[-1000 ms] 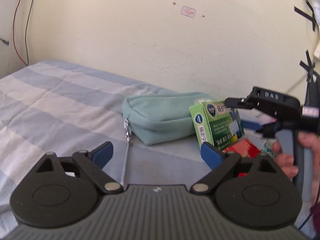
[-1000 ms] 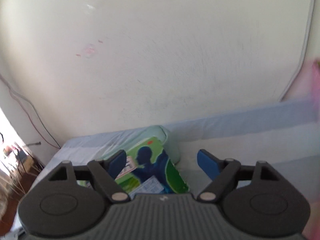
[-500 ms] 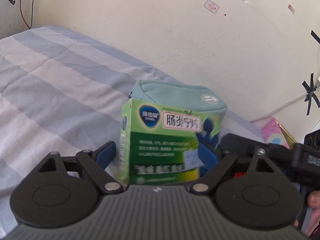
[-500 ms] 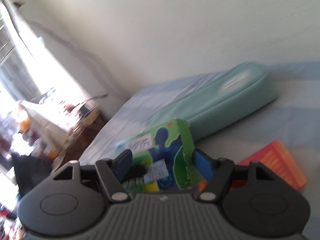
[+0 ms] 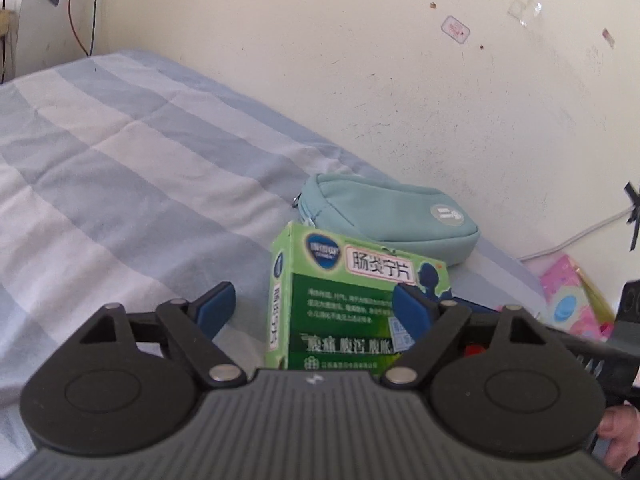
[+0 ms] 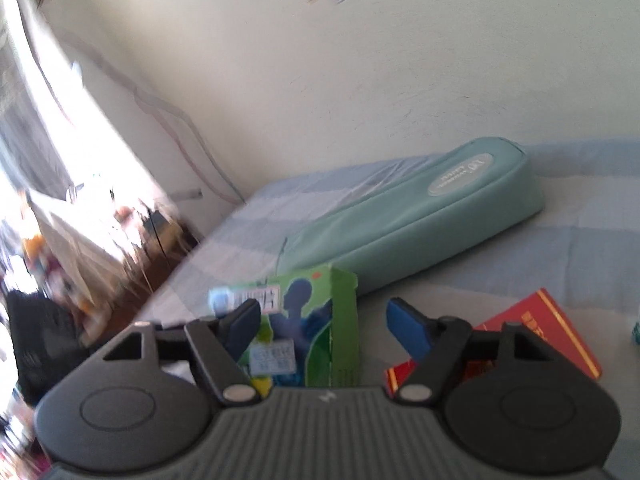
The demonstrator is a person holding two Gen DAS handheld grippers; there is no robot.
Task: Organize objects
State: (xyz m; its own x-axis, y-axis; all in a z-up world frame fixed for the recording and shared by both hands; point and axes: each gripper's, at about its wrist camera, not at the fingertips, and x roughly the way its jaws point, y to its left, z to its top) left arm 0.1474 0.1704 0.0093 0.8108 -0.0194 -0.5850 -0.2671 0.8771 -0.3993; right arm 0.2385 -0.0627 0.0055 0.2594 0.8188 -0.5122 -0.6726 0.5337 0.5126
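Both tools nearer green box (image 5: 352, 304) vs 1s ago; L tool (image 5: 314, 308), R tool (image 6: 322, 326) released.

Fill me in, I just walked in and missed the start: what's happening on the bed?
A person is tidying items on a striped bed with two handheld grippers. The green medicine box stands upright in front of a teal zip pouch. Both the left gripper and right gripper are open around the box, neither closed on it. A red box lies beside it.
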